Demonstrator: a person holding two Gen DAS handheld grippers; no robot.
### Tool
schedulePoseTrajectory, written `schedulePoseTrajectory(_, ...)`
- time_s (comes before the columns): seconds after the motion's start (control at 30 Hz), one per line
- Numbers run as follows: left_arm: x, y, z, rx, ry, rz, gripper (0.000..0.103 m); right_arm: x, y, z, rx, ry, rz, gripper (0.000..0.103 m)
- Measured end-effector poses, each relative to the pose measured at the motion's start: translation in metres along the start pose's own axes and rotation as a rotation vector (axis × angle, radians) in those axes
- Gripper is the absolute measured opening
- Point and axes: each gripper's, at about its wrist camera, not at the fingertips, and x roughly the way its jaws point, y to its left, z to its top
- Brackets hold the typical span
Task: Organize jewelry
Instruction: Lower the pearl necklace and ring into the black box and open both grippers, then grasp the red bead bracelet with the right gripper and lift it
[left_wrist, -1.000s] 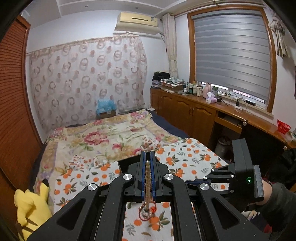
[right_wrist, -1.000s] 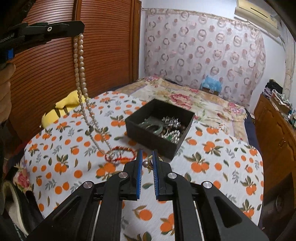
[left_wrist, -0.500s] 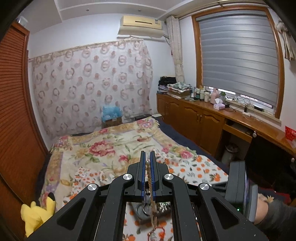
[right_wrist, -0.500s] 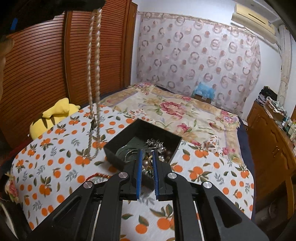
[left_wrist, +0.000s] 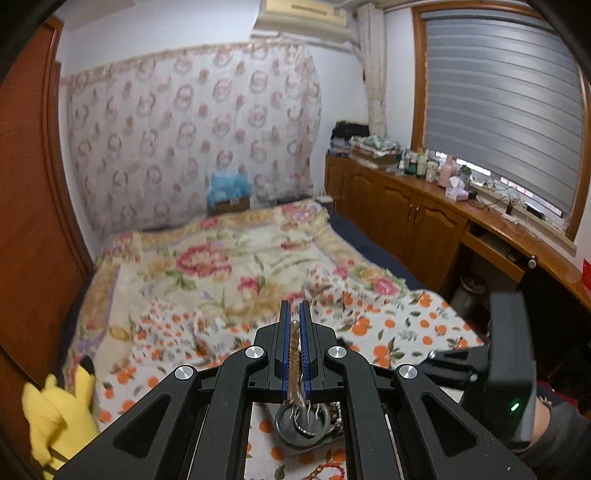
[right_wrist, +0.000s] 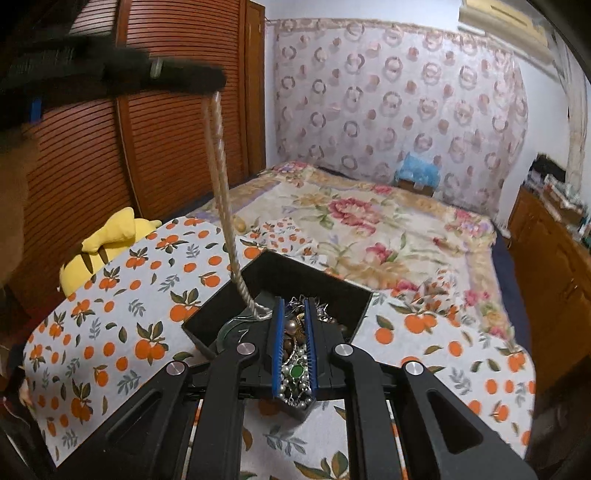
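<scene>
Left tool (left_wrist: 294, 325): clamped on pearl necklace (right_wrist: 225, 206), held high so strand drops into black box (right_wrist: 325, 284).
Right tool (right_wrist: 294, 325): narrow, empty, above box.

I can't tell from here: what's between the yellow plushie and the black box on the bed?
In the right wrist view, only orange-print cloth lies between the yellow plushie and the black box. The pearl necklace hangs in front of that stretch.

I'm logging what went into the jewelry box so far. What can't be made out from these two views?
- Left wrist view: the black box is mostly hidden behind the left gripper, which is shut on the pearl necklace.
- Right wrist view: the necklace's lower end is motion-blurred; the right gripper covers part of the contents.
- The red bracelet is cut off.
</scene>
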Motion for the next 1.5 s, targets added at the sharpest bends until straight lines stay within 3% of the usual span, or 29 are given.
schedulePoseTrajectory(0.2,0.024,0.009,-0.019,-0.015,0.049,-0.002,0.004,0.017,-0.004,0.001,0.029,0.009,0.016,0.013)
schedulePoseTrajectory(0.27,0.027,0.009,-0.023,-0.016,0.053,-0.004,0.004,0.019,-0.006,0.002,0.044,0.008,0.016,0.028)
schedulePoseTrajectory(0.3,0.027,0.011,-0.024,-0.017,0.054,-0.005,0.004,0.019,-0.007,0.002,0.047,0.007,0.017,0.031)
schedulePoseTrajectory(0.67,0.036,0.005,-0.038,-0.017,0.085,-0.028,0.006,0.003,-0.015,-0.019,0.065,0.005,-0.049,0.031)
schedulePoseTrajectory(0.7,0.036,0.004,-0.04,-0.017,0.085,-0.026,0.008,0.002,-0.015,-0.021,0.066,0.004,-0.051,0.031)
schedulePoseTrajectory(0.77,0.033,0.004,-0.047,-0.02,0.084,-0.02,0.024,-0.004,-0.014,-0.026,0.069,-0.004,-0.043,0.031)
schedulePoseTrajectory(0.9,0.026,0.003,-0.065,-0.005,0.092,-0.014,0.032,-0.016,-0.01,-0.037,0.08,-0.02,-0.037,0.031)
schedulePoseTrajectory(0.97,0.02,0.004,-0.077,-0.001,0.092,-0.015,0.046,-0.019,-0.008,-0.043,0.086,-0.025,-0.03,0.031)
schedulePoseTrajectory(1.1,0.014,0.012,-0.101,-0.019,0.109,-0.018,0.064,-0.023,0.0,-0.054,0.09,-0.019,-0.003,0.031)
schedulePoseTrajectory(1.17,0.011,0.016,-0.113,-0.026,0.107,-0.001,0.08,-0.022,0.006,-0.058,0.089,-0.011,0.008,0.031)
schedulePoseTrajectory(1.37,0.008,0.032,-0.149,-0.066,0.131,0.002,0.092,-0.015,0.025,-0.069,0.077,0.023,0.042,0.031)
schedulePoseTrajectory(1.5,0.008,0.037,-0.169,-0.057,0.165,0.033,0.092,-0.005,0.039,-0.074,0.056,0.059,0.076,0.031)
